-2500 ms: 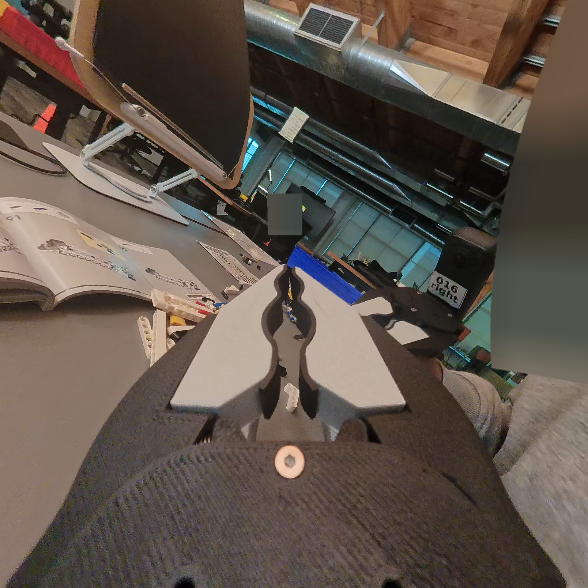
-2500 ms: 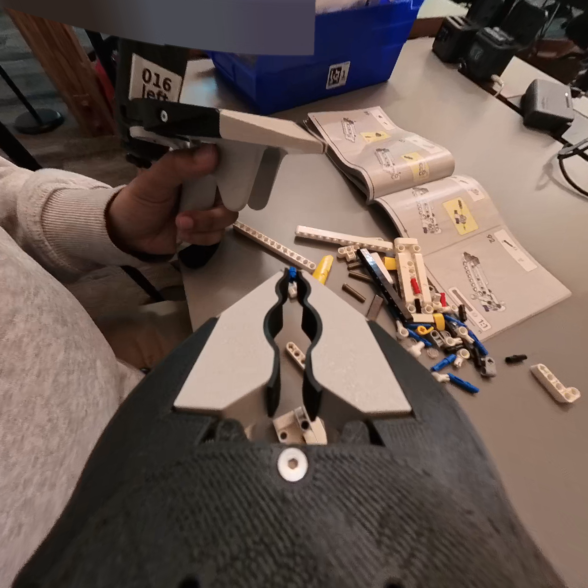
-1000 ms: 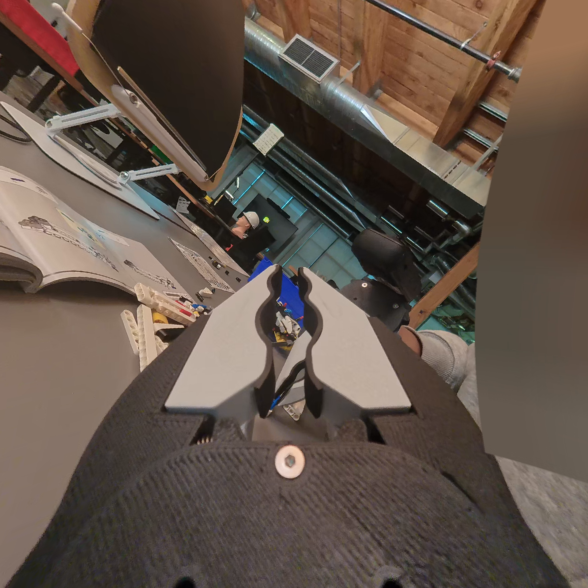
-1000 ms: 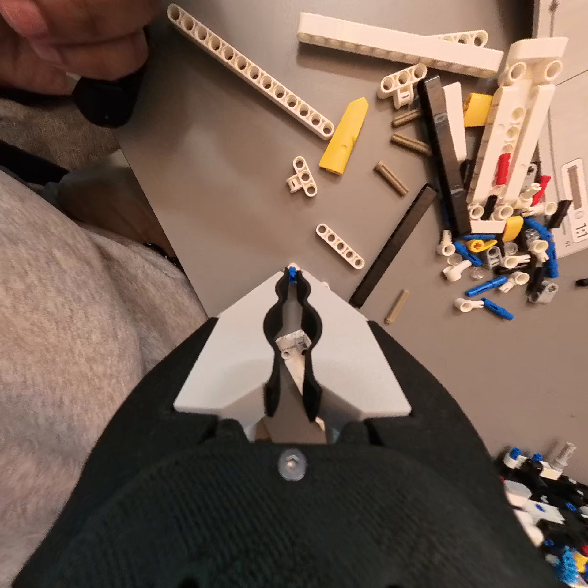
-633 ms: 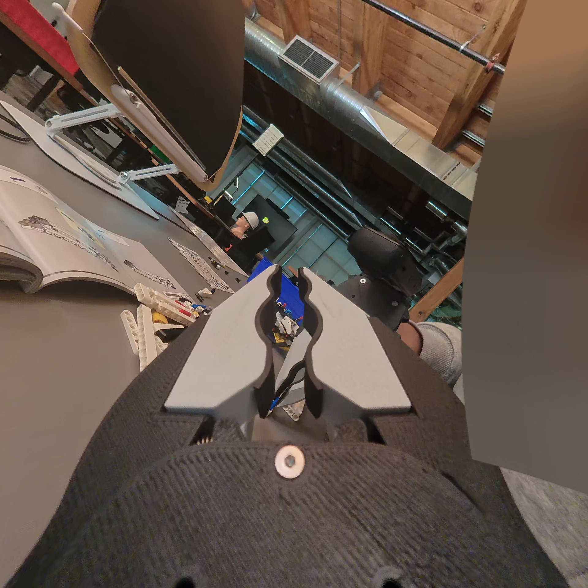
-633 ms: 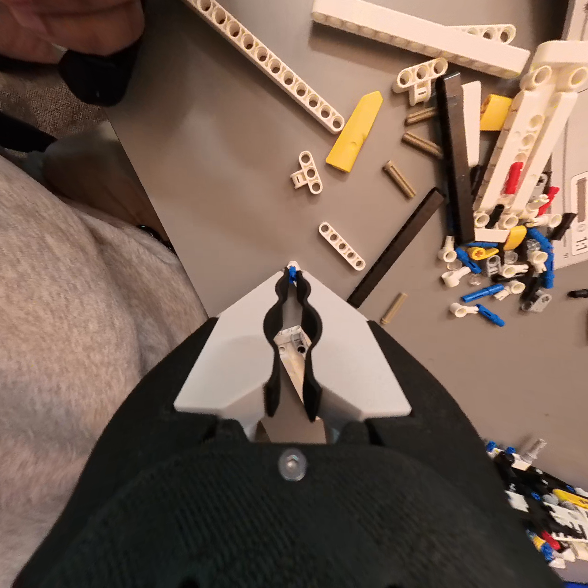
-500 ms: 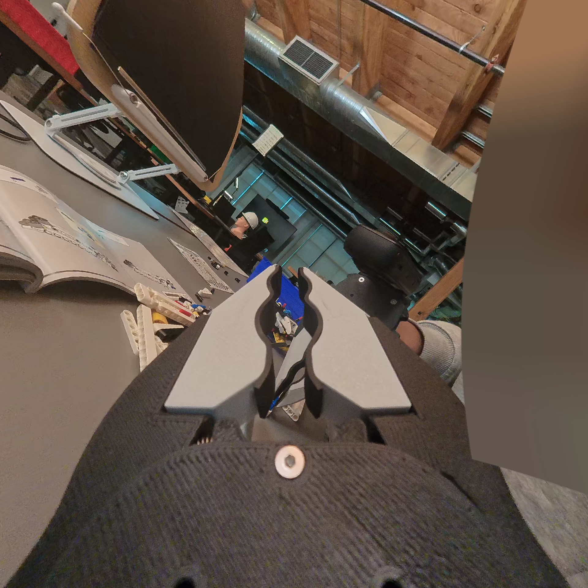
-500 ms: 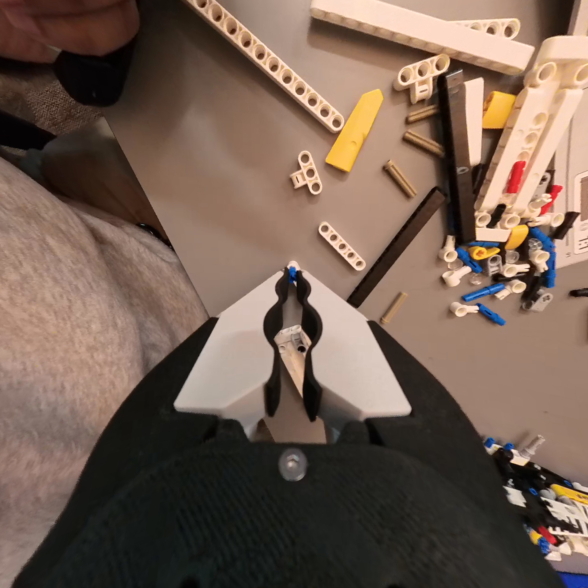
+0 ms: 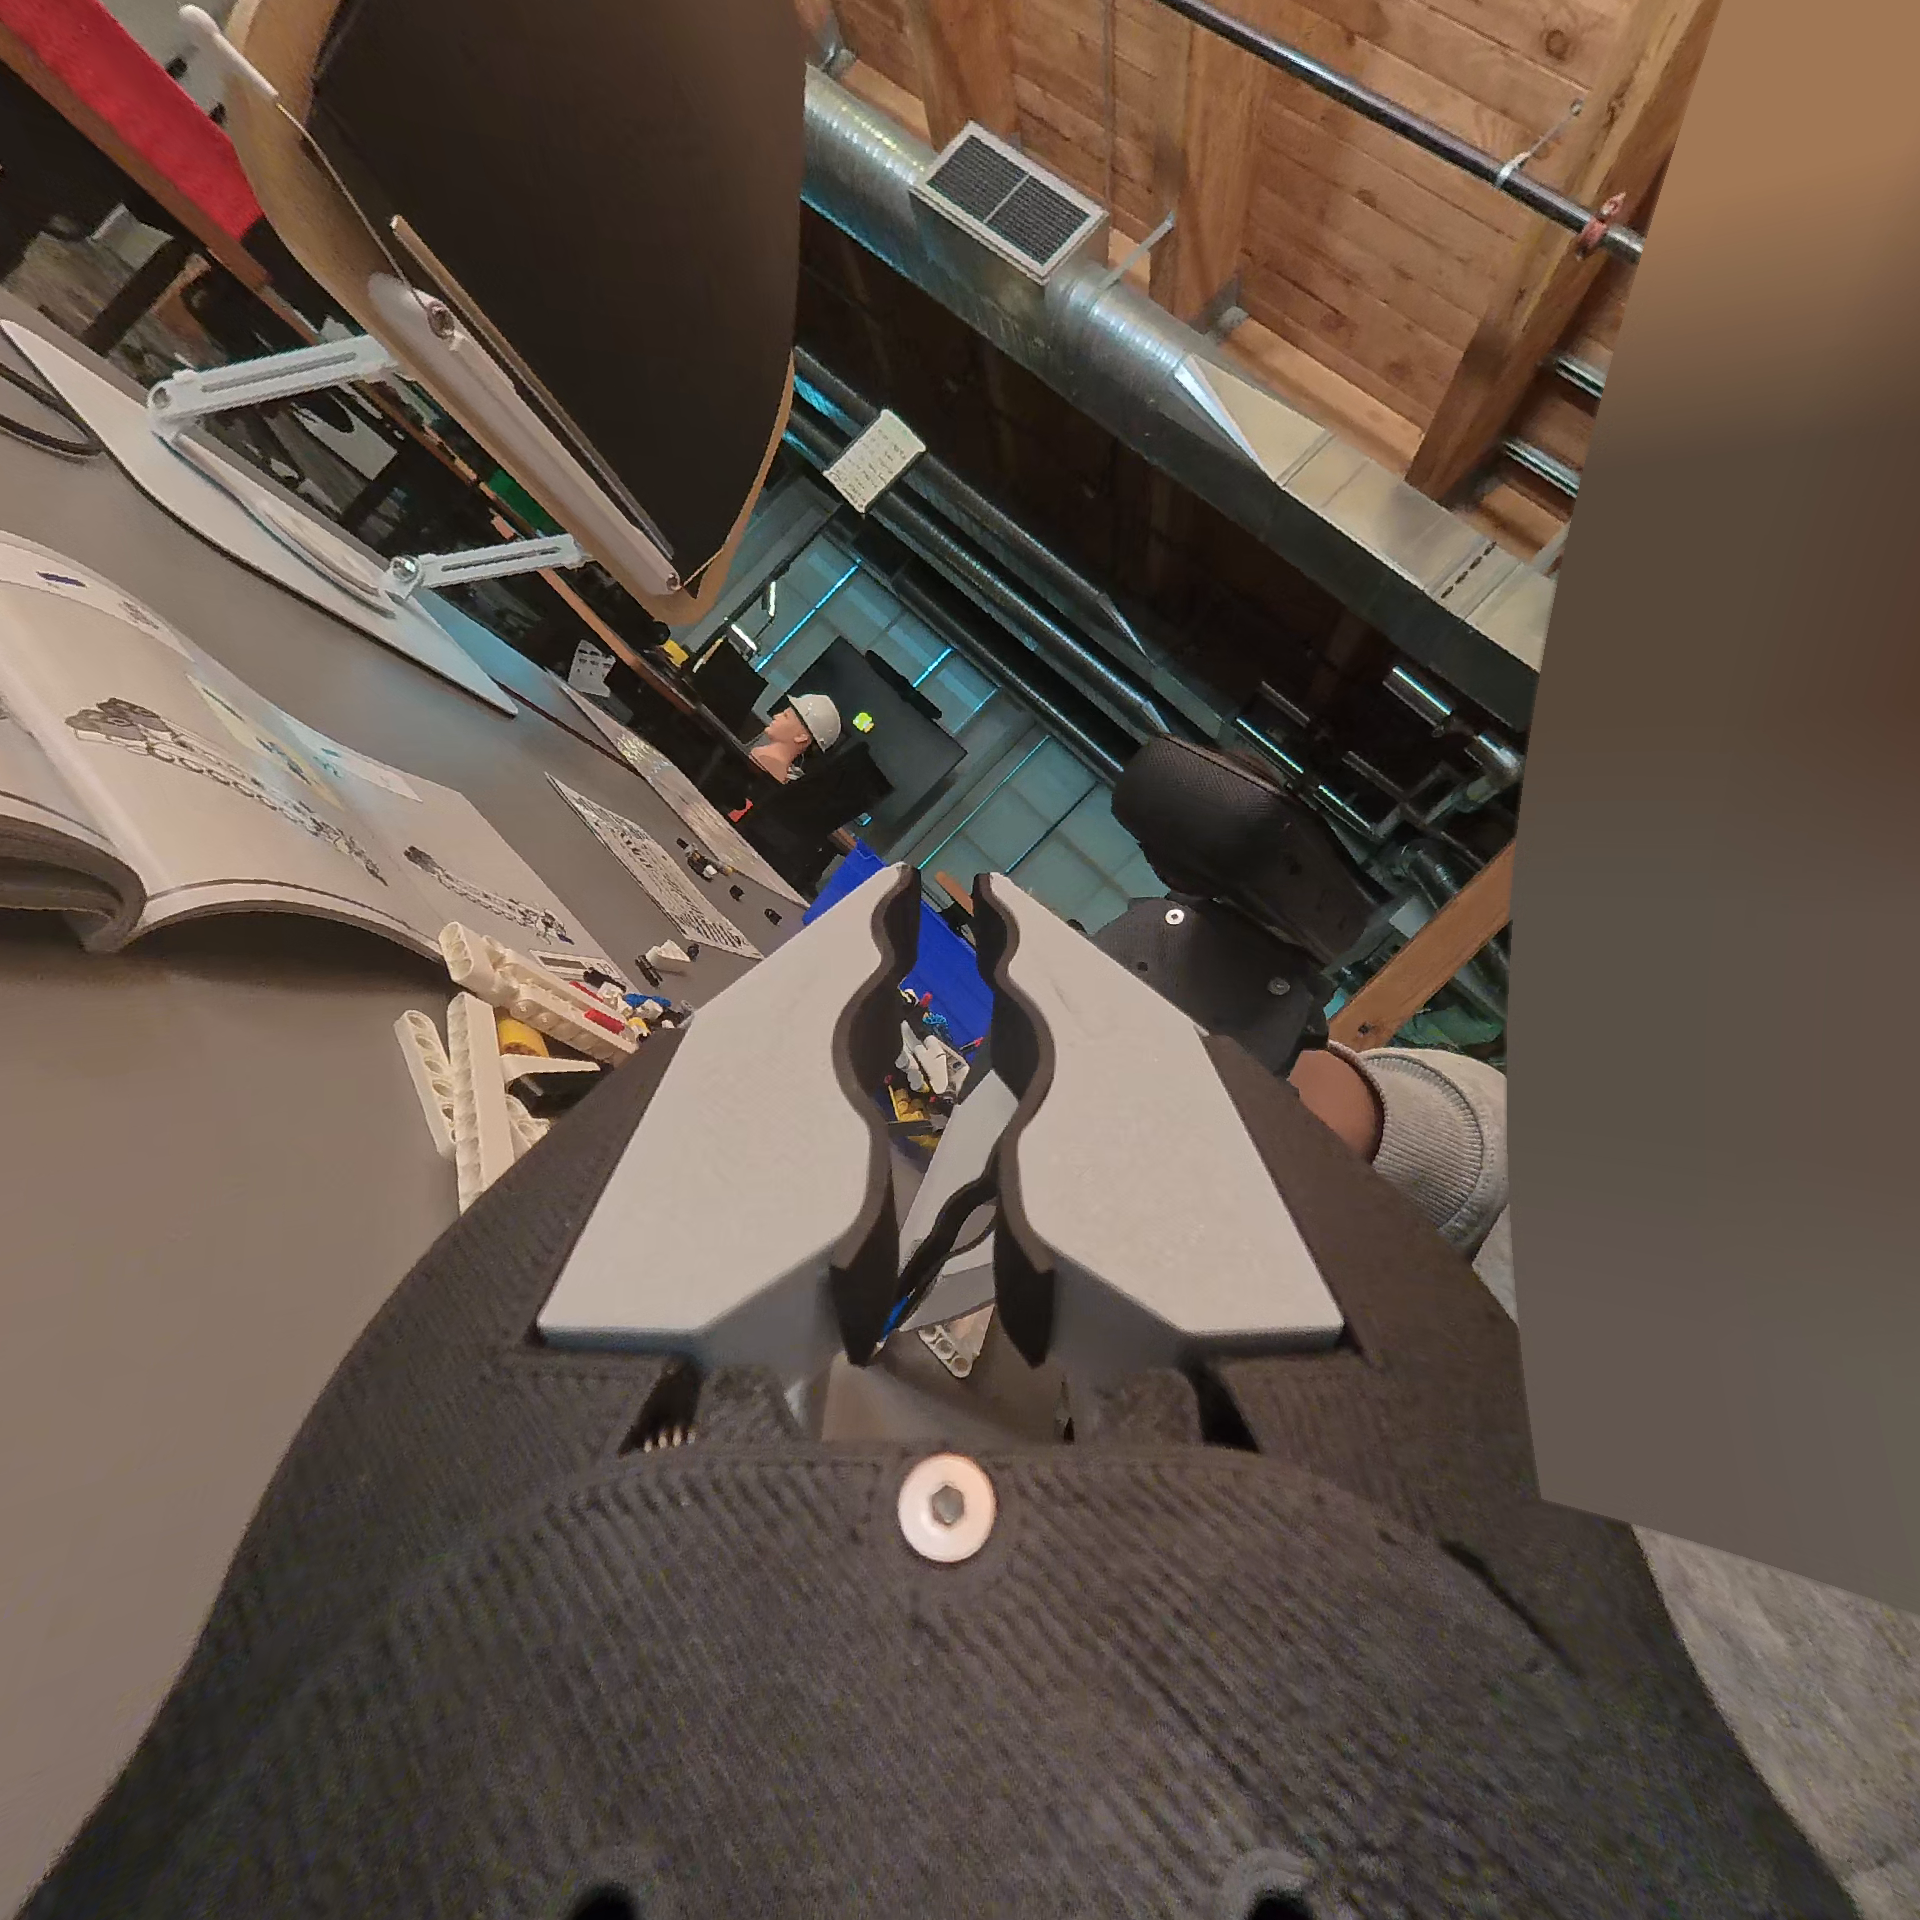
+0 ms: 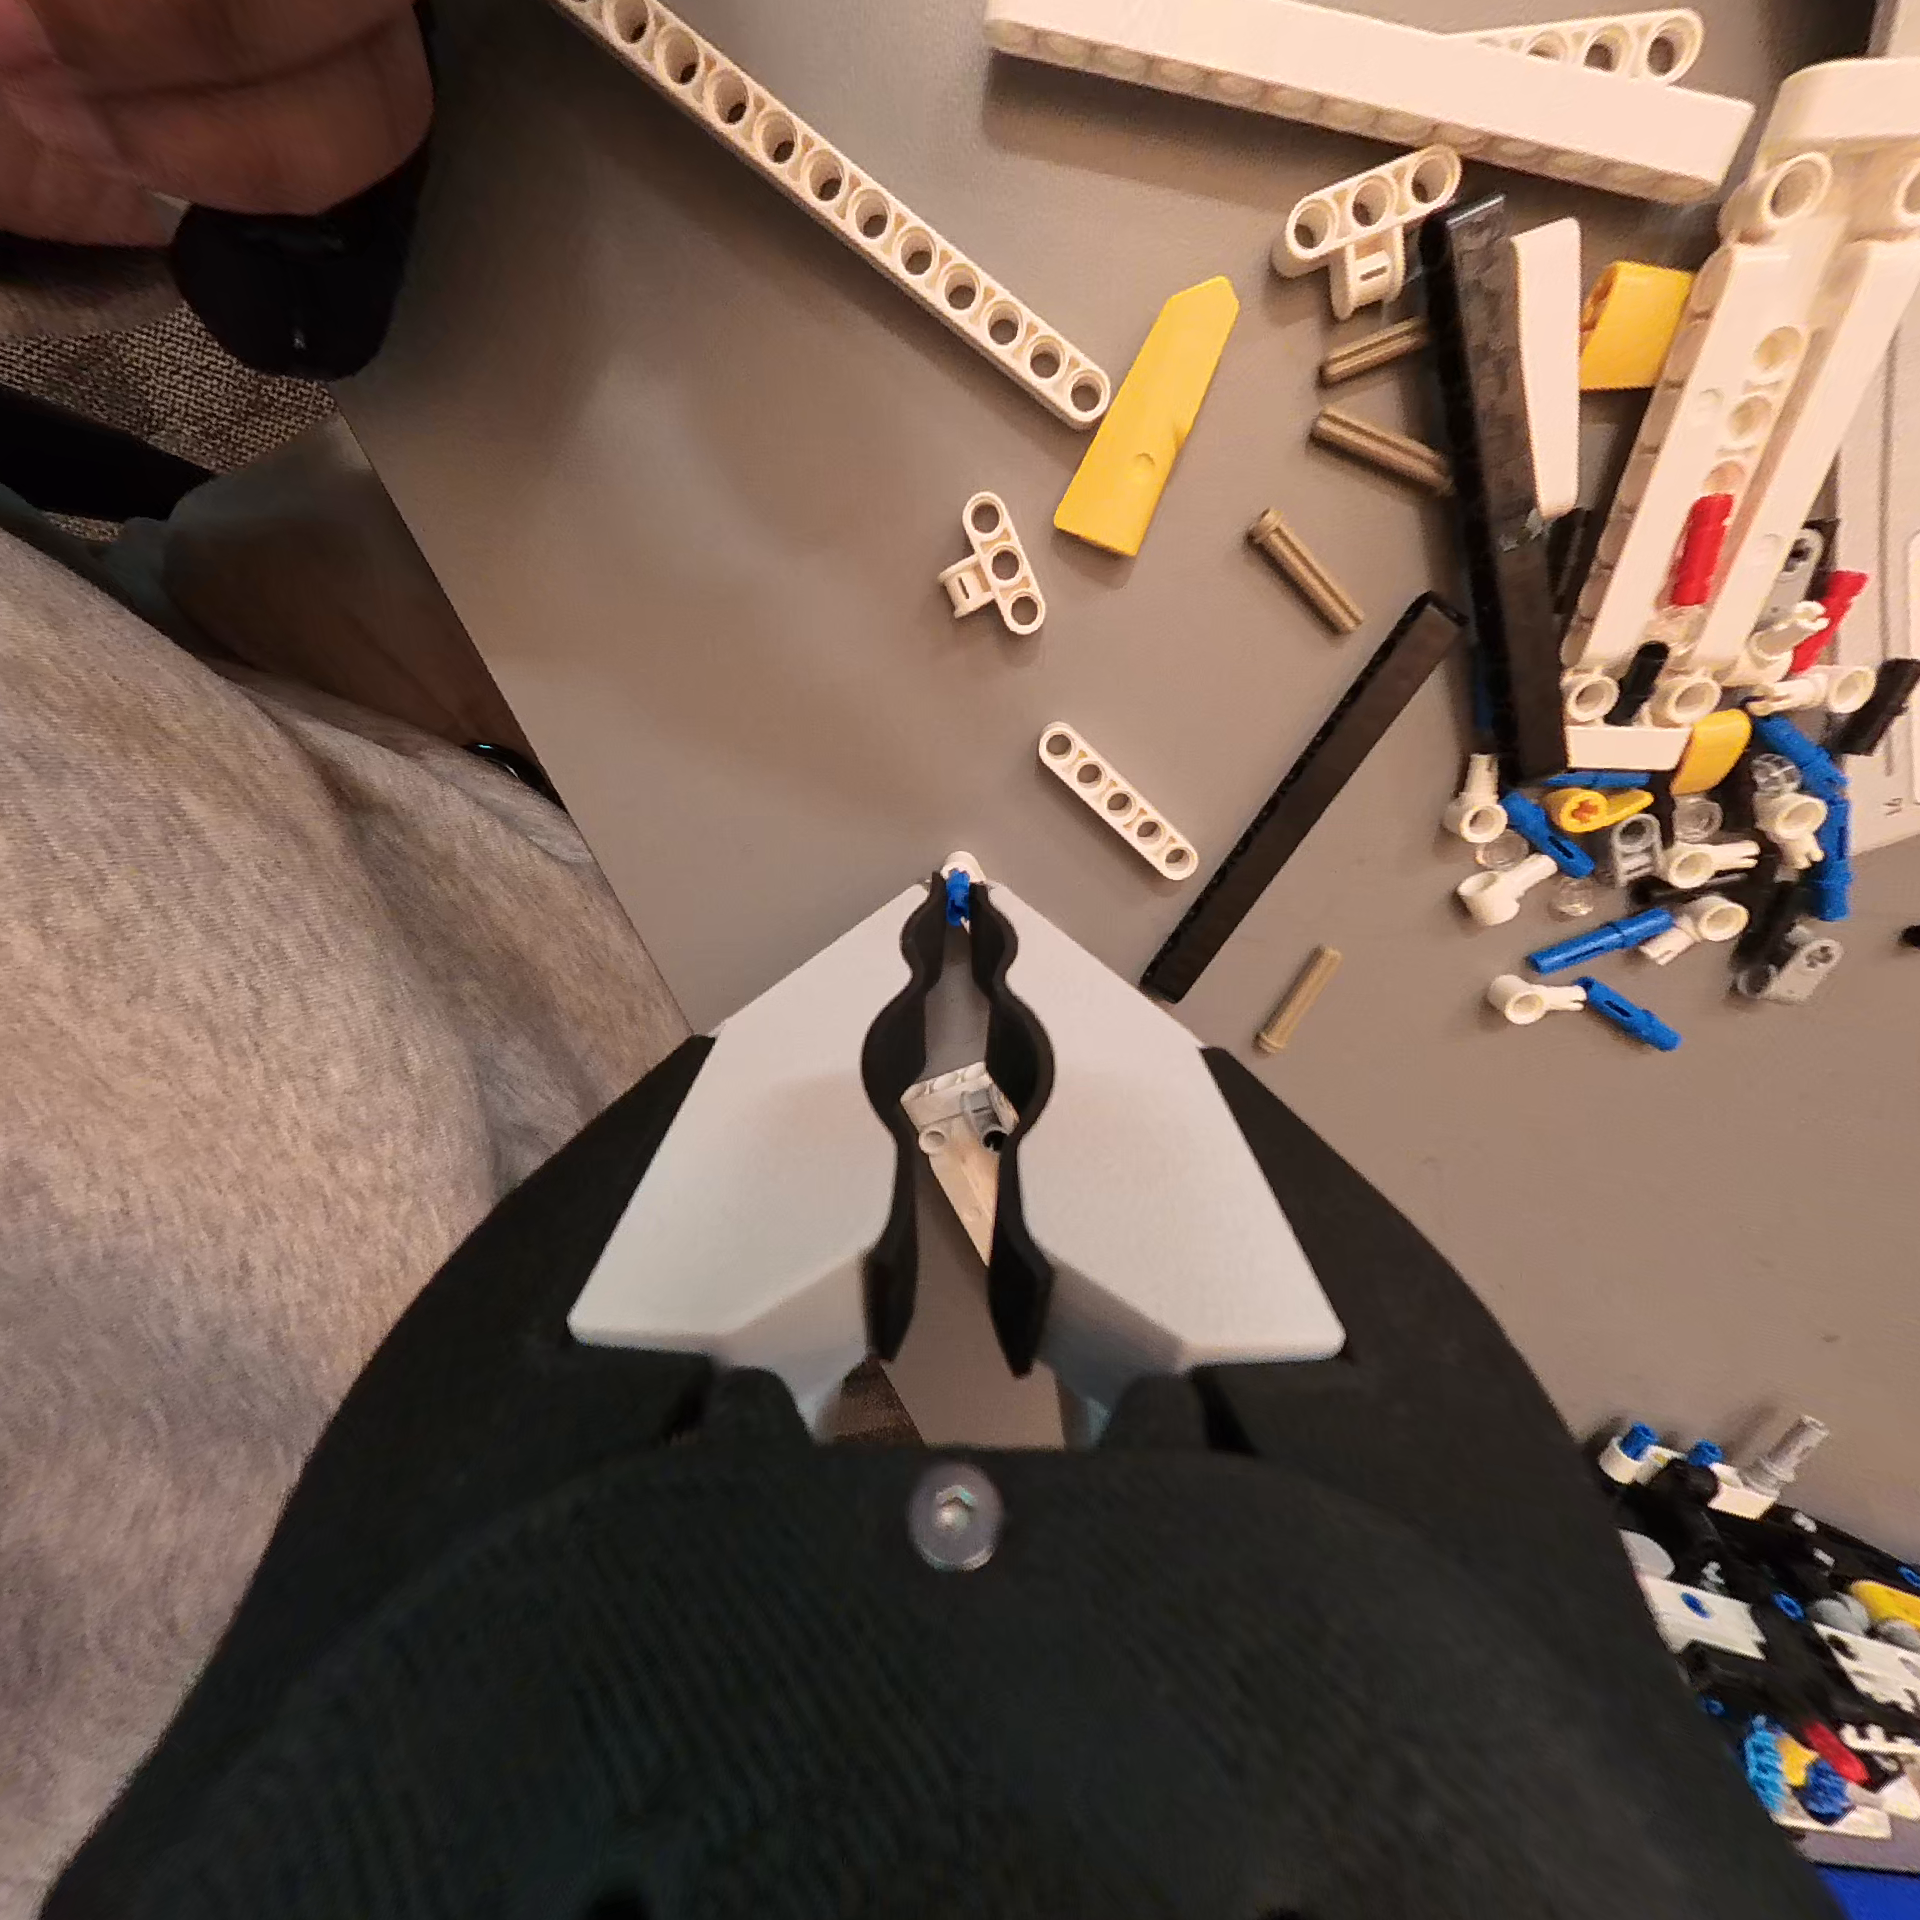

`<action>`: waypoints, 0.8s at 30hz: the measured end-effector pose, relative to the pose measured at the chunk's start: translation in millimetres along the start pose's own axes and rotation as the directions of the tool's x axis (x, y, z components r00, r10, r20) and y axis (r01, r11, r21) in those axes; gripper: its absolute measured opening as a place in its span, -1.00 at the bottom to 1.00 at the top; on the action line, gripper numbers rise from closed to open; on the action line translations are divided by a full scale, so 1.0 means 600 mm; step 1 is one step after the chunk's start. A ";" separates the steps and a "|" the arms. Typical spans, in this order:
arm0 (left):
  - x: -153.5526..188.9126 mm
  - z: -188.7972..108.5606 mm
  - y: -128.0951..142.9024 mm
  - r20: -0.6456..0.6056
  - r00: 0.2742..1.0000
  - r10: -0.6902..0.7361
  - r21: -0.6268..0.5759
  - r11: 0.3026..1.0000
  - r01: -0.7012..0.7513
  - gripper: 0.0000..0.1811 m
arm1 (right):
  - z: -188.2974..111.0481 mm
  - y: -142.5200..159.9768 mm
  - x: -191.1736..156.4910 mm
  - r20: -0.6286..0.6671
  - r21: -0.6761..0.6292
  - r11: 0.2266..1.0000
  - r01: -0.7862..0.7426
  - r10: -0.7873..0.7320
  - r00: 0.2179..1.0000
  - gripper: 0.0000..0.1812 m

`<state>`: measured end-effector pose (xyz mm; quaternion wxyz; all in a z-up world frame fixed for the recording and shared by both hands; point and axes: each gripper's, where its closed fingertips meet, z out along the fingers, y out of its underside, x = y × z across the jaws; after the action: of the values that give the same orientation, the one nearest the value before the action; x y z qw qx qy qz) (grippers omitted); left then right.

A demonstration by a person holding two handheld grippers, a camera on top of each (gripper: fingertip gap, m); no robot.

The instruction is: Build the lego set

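Mostly hidden, a blue pin (image 10: 954, 900) sits pinched in the right tool (image 10: 958, 902); left tool (image 9: 945, 891) slightly parted.

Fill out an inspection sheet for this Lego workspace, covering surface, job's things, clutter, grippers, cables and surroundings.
Surface: grey matte tabletop, bare near its edge.
Job's things: long white holed beam, yellow wedge panel, short white five-hole beam, black strip, open instruction booklet.
Clutter: heap of small blue, white and black pins.
Grippers: right gripper pinches a small blue pin at its tips; left gripper tips slightly apart, empty there.
Cables: black cable at the far left.
Surroundings: dark monitor on white stand, metal duct, wooden ceiling.
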<state>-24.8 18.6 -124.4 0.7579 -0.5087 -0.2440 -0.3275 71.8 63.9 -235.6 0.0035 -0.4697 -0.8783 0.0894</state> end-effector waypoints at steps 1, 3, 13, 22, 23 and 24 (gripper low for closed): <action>0.000 0.000 0.000 0.001 1.000 0.000 0.000 1.000 0.000 -0.91 | 0.000 0.000 0.000 -0.004 0.000 1.000 0.004 -0.004 1.000 -0.96; 0.000 0.000 0.000 0.001 1.000 0.000 0.000 1.000 0.000 -0.91 | 0.000 0.000 0.000 -0.012 0.001 1.000 0.011 -0.011 1.000 -0.96; -0.001 0.000 0.000 0.003 1.000 0.000 0.000 1.000 0.000 -0.91 | 0.000 0.003 -0.002 -0.051 0.003 1.000 0.030 -0.030 0.998 -0.96; -0.001 0.000 0.000 0.004 1.000 0.000 0.000 1.000 0.000 -0.92 | 0.001 0.004 -0.002 -0.060 0.008 1.000 0.029 -0.029 0.998 -0.96; -0.001 0.000 0.000 0.004 1.000 -0.001 0.000 1.000 0.001 -0.92 | 0.001 0.004 -0.002 -0.060 0.005 1.000 0.028 -0.028 0.998 -0.96; -0.002 0.000 0.000 0.004 1.000 -0.002 0.001 1.000 0.002 -0.91 | 0.001 0.004 -0.002 -0.060 0.002 1.000 0.026 -0.026 0.998 -0.96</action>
<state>-25.5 18.8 -125.0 0.7572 -0.5088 -0.2461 -0.3273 74.4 64.2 -236.5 0.0317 -0.4605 -0.8838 0.0762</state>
